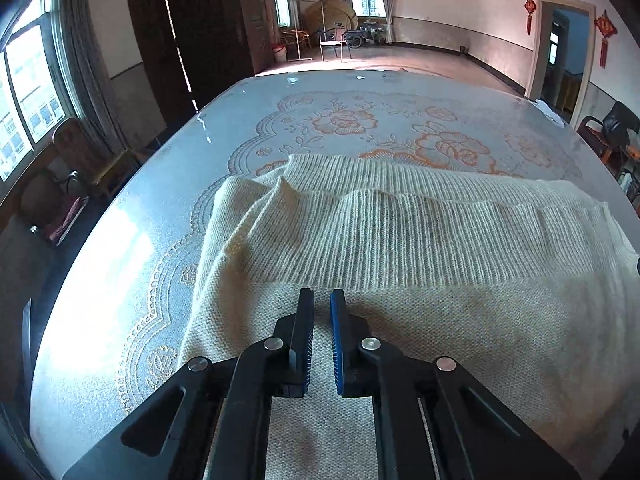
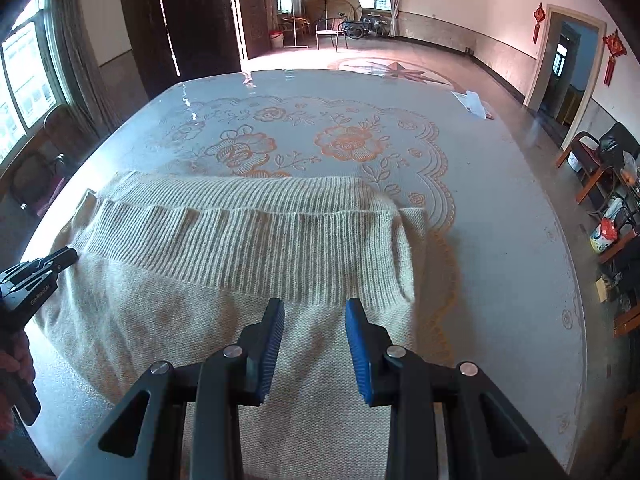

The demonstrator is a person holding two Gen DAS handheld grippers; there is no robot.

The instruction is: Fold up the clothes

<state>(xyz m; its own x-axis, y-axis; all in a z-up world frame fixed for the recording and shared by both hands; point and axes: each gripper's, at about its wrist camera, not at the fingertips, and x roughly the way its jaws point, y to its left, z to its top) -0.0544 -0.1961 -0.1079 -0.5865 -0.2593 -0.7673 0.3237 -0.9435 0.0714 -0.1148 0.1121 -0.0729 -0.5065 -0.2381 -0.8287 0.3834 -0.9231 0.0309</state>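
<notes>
One fold in: cream sweater point(image 1: 400, 240) lies on the floral table point(image 1: 340, 92), ribbed hem doubled over its body.
Left gripper point(image 1: 321, 300) clenched, nothing visibly pinched; right gripper point(image 2: 315, 308) part-open, empty. Further folds left.

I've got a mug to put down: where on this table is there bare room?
Beyond the sweater's ribbed hem, the flowered tablecloth lies bare to the far edge, except for a small packet at the far right corner. The strip right of the sweater is bare too. Nearer, knit and both grippers crowd it.

A cream knitted sweater point(image 1: 400, 248) lies folded on the worktop point(image 1: 120, 240), its ribbed hem band doubled over the plain knit.
</notes>
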